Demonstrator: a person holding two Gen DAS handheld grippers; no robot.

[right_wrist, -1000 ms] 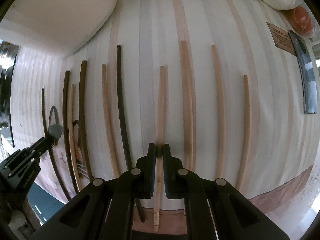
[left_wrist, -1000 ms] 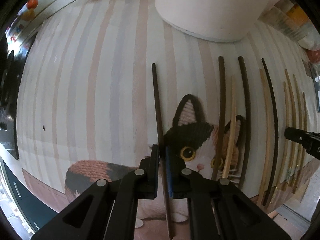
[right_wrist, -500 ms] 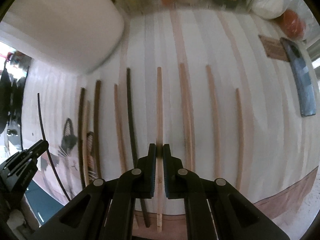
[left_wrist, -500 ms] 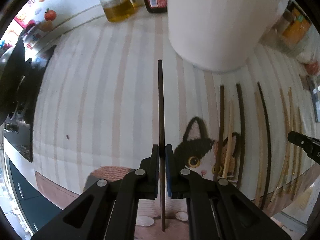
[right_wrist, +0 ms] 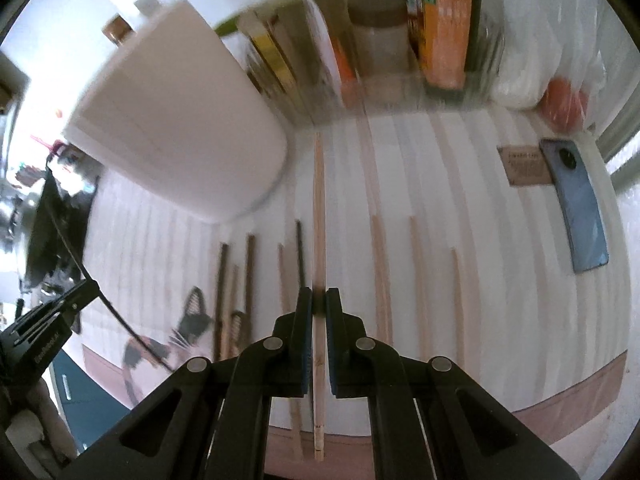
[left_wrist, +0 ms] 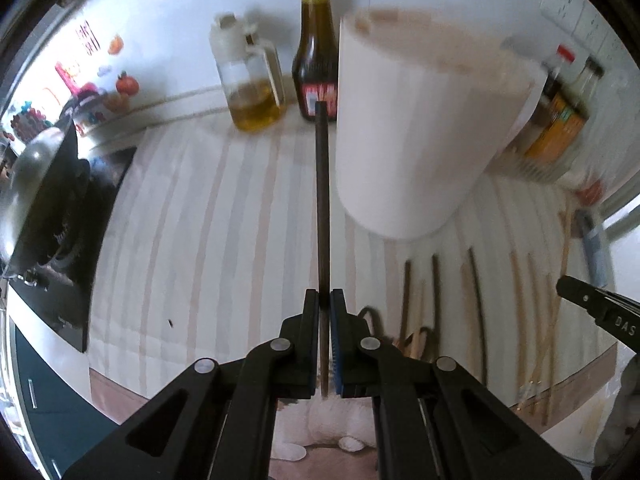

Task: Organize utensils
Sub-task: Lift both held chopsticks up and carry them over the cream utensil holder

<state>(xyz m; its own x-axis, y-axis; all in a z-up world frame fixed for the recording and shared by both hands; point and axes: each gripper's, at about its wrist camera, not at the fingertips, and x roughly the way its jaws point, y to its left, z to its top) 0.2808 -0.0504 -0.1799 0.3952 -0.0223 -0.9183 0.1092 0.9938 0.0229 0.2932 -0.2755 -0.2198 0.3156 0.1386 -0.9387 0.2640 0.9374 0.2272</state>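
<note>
My left gripper [left_wrist: 325, 300] is shut on a dark brown chopstick [left_wrist: 322, 200] and holds it raised above the striped cloth, its tip pointing toward the white cylindrical holder [left_wrist: 416, 132]. My right gripper [right_wrist: 319, 304] is shut on a light wooden chopstick [right_wrist: 319, 216], also lifted, its tip near the holder [right_wrist: 176, 120]. Several dark and light chopsticks [right_wrist: 380, 280] lie side by side on the cloth; they also show in the left wrist view [left_wrist: 476, 300]. The left gripper shows at the left edge of the right wrist view [right_wrist: 86, 292].
A brown sauce bottle [left_wrist: 314, 48] and an oil jar [left_wrist: 252, 80] stand behind the cloth. A black stove [left_wrist: 48, 232] is at the left. Boxes and jars [right_wrist: 440, 24] line the back. A blue phone [right_wrist: 576, 204] lies at the right.
Both grippers have lifted their chopsticks off the cloth and tilted up, so the holder, bottles and back wall have come into view.
</note>
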